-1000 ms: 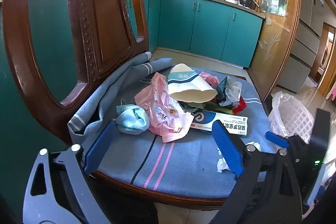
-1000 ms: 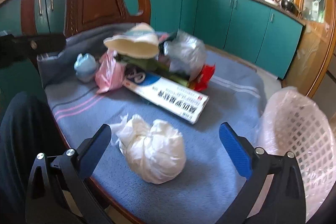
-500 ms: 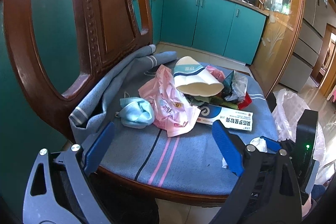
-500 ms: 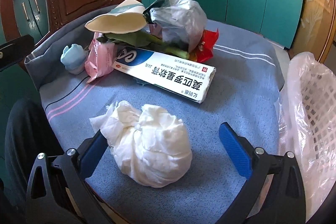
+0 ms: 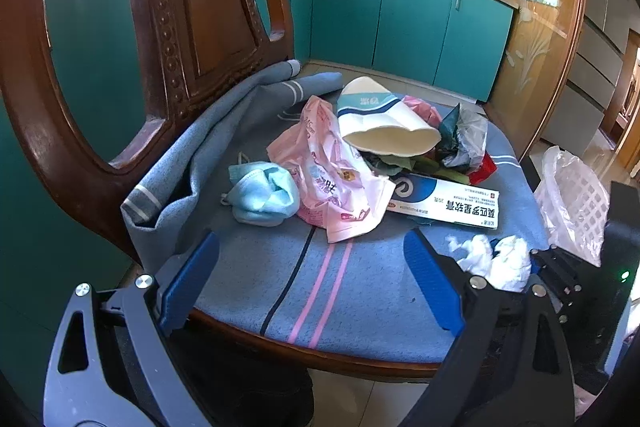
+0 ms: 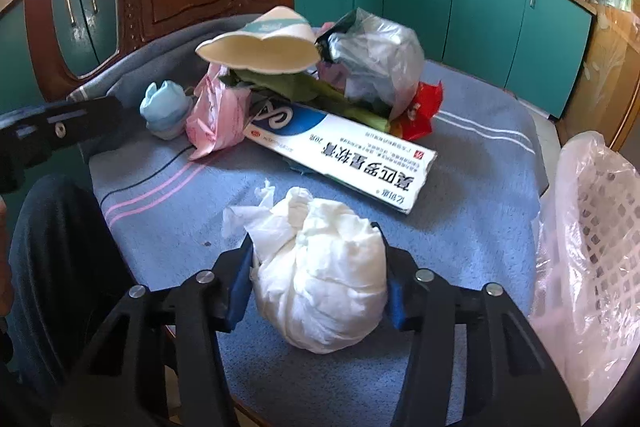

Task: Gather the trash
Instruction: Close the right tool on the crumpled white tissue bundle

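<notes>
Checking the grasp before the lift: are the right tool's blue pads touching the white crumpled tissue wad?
Touching. In the right wrist view, the closing right tool has both blue pads against the sides of the white crumpled tissue wad, with no visible gap.

Crumpled matt tissue wad (image 6: 320, 279), fuzzy blue cloth cushion (image 6: 472, 227), glossy carved wooden chair back (image 5: 192, 7).

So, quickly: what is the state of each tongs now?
Left tongs: open, holding nothing.
Right tongs: closing on the white tissue wad, pads touching it.
</notes>
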A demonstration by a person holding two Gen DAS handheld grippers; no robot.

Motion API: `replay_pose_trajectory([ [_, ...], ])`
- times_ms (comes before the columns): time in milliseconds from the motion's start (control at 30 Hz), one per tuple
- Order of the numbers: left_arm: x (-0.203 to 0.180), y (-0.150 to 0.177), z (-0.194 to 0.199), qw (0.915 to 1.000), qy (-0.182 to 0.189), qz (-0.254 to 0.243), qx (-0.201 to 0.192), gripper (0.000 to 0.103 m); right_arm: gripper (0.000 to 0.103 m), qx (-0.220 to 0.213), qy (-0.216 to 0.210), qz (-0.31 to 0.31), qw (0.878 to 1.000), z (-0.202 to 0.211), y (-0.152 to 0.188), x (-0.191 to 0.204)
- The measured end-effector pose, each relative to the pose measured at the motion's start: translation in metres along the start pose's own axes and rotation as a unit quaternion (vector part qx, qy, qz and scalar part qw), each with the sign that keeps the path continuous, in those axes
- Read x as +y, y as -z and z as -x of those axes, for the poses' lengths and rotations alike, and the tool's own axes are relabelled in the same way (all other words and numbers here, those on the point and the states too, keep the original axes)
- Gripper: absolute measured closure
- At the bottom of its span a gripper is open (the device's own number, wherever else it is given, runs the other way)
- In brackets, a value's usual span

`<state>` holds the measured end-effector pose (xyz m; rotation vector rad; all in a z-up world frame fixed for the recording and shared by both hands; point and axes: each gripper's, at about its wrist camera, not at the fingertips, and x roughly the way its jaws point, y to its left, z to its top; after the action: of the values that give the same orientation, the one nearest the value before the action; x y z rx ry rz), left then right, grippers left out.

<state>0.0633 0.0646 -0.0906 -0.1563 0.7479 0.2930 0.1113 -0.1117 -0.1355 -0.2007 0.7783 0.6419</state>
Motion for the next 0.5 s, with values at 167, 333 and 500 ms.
replay_pose_trajectory([
  [167, -0.002, 0.001, -0.004, 0.9999, 0.000, -0.004, 0.010, 0.009, 0.050, 0.002, 0.010, -0.021, 1.000, -0.002, -0.004, -0.012],
  [333, -0.005, 0.003, -0.005, 0.9998, -0.001, -0.010, 0.014, 0.009, 0.050, 0.006, 0.011, -0.030, 0.999, -0.003, -0.004, -0.015],
  [500, -0.006, 0.005, -0.008, 0.9996, -0.001, -0.016, 0.024, 0.009, 0.050, -0.002, 0.014, -0.028, 0.999, -0.001, -0.006, -0.014],
])
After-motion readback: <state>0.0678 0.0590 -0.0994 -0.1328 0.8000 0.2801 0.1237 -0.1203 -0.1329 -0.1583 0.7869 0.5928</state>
